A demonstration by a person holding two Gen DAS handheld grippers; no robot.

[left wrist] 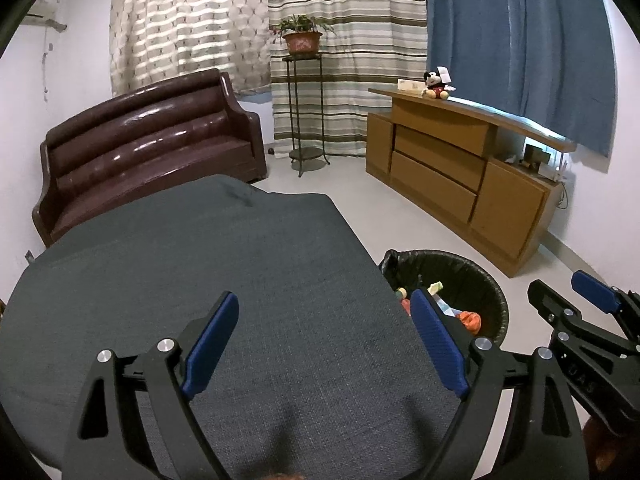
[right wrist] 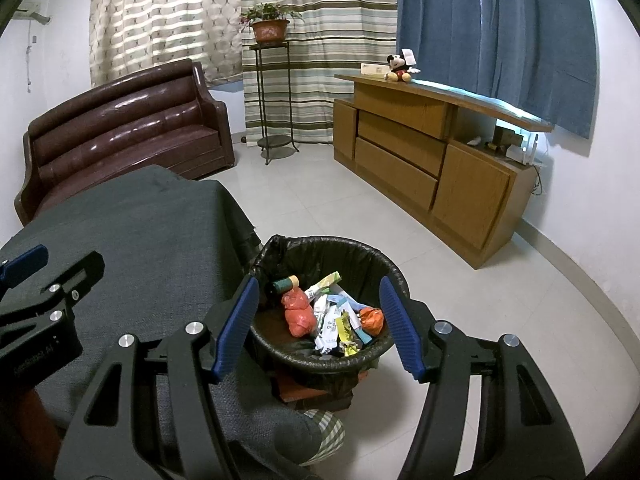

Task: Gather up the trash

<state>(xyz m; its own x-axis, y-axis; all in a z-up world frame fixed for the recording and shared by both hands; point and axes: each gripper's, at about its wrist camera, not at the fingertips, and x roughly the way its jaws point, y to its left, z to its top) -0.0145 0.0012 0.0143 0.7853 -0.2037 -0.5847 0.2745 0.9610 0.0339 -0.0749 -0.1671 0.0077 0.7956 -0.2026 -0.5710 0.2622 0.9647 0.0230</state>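
Left gripper at bottom of left view, blue pads spread wide, nothing between, hanging over grey cloth table. Right gripper at bottom of right view, pads apart, nothing held, poised over black bin. Bin stands on floor just beside table edge, middle of frame. Trash lies inside bin: orange bags, white wrappers, small roll. Brown sofa upper left. Wooden cabinet upper right, toy mouse on top.
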